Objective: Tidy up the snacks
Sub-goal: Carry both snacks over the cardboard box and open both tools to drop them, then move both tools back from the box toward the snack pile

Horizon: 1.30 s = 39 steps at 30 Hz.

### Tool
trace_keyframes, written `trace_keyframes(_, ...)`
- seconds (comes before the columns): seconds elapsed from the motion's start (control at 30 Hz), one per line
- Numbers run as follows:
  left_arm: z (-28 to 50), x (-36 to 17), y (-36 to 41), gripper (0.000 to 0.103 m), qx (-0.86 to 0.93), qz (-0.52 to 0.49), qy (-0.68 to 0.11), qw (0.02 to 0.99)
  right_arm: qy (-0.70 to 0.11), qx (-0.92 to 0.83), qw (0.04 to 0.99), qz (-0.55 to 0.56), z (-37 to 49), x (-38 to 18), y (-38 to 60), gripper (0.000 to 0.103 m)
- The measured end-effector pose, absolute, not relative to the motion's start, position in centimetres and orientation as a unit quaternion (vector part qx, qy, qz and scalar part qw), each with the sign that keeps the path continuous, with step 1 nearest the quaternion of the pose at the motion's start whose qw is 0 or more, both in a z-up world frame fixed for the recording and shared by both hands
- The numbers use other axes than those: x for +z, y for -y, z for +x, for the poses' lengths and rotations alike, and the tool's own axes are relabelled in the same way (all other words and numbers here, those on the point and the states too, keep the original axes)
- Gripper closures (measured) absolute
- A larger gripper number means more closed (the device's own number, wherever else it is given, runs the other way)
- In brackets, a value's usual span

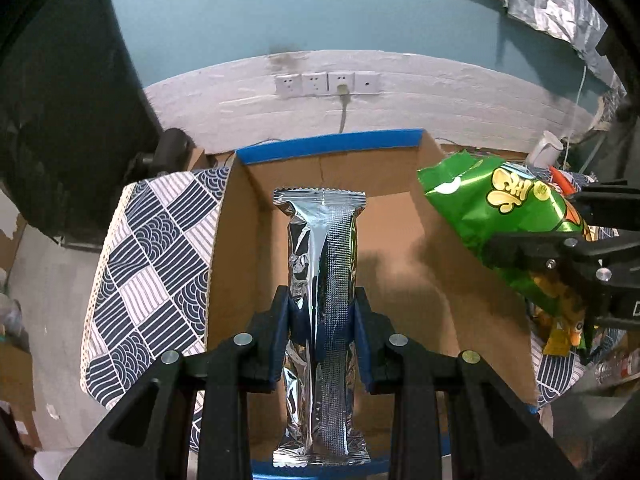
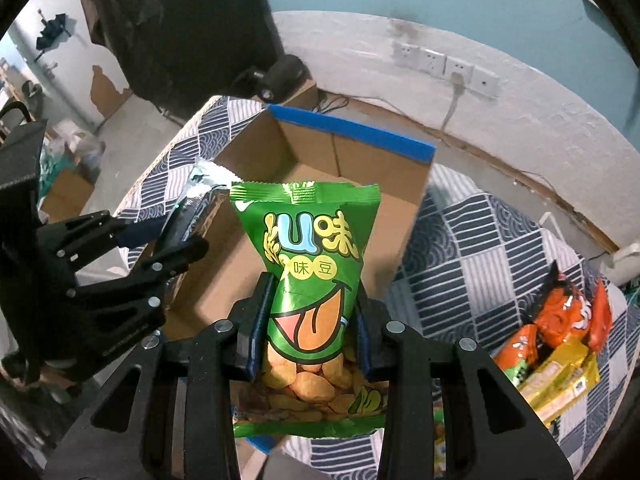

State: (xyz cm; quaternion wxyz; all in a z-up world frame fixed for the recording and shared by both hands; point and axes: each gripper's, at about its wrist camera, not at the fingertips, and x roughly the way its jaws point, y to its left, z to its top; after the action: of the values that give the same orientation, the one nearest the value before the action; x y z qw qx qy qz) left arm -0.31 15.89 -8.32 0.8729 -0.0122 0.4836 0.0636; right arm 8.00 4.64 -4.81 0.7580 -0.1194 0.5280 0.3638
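Snacks were mid-drop: your left tongs (image 1: 321, 312) pinched the silver pack (image 1: 320, 280), right tongs (image 2: 310, 312) the green bag (image 2: 308, 264), above the box (image 1: 328, 148); next, lower and release.

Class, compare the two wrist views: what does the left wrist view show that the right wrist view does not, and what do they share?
Only the left wrist view shows the silver packet's full seamed back.

Only the right wrist view shows the green bag's printed front, the beans in its window, and the orange and yellow snacks on the cloth.

Both show the cardboard box with blue-taped rim, the wall sockets, and both packets held over the box.
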Motion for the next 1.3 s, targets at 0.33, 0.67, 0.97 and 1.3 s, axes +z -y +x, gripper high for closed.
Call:
trace_keyframes(0.33, -0.2, -9.8, -17.2, 0.073, 0.074, -0.024, -0.503, 0.861, -0.542, 0.367, 0.747, -0.115, 8.2, -6.0, -6.3, 0.068)
trace_keyframes(0.67, -0.2, -9.2, -16.7, 0.042, 0.084, -0.015, -0.498, 0.863, -0.536, 0.353, 0.76, -0.103, 8.5, -5.2, -5.5, 0.044)
trace_keyframes(0.97, 0.1, -8.4, -15.0, 0.039, 0.072, -0.003, -0.489, 0.869, -0.526, 0.329, 0.779, -0.094, 8.4, -3.9, -2.4, 0.036)
trace_keyframes(1.3, 0.9, -7.0, -11.4, 0.038, 0.034, 0.006, -0.474, 0.88, -0.513, 0.305, 0.798, -0.085, 7.6, -3.2, 2.3, 0.032)
